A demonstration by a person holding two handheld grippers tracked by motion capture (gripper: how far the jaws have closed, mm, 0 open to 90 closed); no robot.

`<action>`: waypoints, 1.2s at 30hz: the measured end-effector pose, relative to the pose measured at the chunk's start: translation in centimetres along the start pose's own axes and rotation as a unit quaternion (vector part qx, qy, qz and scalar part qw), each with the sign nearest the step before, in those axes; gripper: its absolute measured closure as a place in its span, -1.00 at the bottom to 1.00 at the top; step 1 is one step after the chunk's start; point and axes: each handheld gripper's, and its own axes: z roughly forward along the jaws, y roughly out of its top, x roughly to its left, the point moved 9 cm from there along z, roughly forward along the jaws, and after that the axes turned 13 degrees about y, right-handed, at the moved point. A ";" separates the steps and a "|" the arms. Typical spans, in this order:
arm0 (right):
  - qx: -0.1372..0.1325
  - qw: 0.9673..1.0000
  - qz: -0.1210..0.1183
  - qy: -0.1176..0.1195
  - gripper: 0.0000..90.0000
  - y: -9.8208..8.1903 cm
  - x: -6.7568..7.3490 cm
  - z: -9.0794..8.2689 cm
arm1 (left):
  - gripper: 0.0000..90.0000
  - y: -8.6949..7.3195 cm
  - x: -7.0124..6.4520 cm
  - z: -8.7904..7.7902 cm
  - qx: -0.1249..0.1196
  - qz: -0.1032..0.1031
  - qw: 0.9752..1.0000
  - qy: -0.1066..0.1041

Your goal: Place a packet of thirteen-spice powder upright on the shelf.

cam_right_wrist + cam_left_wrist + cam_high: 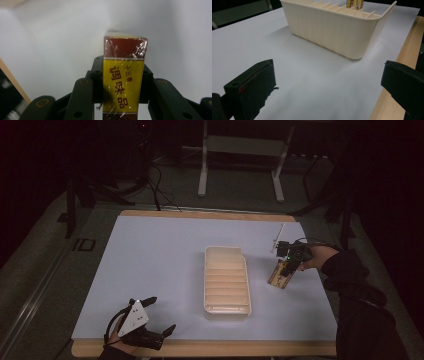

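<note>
Your right hand-held gripper [286,265] is clamped on a small flat box [123,75], held above the white sheet just to the right of the cream tray [226,281]; the jaws press its two broad faces, with a narrow yellow and dark-red edge facing the camera. The box is wrapped in clear crinkled film, so it will probably be slippery, light and fairly stiff, though thin card may dent under hard pressure; gripping across the broad faces near the middle looks soundest. The tray is smooth ribbed plastic, rectangular, divided into narrow slots. Your left hand-held gripper [160,315] rests at the near edge of the counter [200,348], jaws apart and empty.
</note>
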 end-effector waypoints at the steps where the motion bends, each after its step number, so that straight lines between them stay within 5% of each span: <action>1: 0.004 1.000 -0.022 -0.007 0.49 -0.1 0.1 0.0 | -1.00 0.0 0.0 0.0 0.000 0.001 1.000 0.000; 6: 0.013 0.997 -0.080 -0.019 0.50 -0.2 0.7 -0.1 | -1.00 0.0 0.0 0.0 0.000 0.000 1.000 -0.001; 9: 0.012 0.995 -0.095 -0.019 0.50 -0.2 1.0 -0.2 | -1.00 0.0 0.0 0.0 0.000 0.001 1.000 -0.001; 28: -0.007 0.986 -0.164 -0.016 0.51 2.3 4.3 -3.5 | -1.00 0.0 -0.1 0.0 0.001 0.001 1.000 -0.002; 36: -0.016 0.984 -0.174 -0.017 0.51 3.8 5.3 -4.6 | -1.00 0.0 -0.1 0.0 0.001 0.001 1.000 -0.004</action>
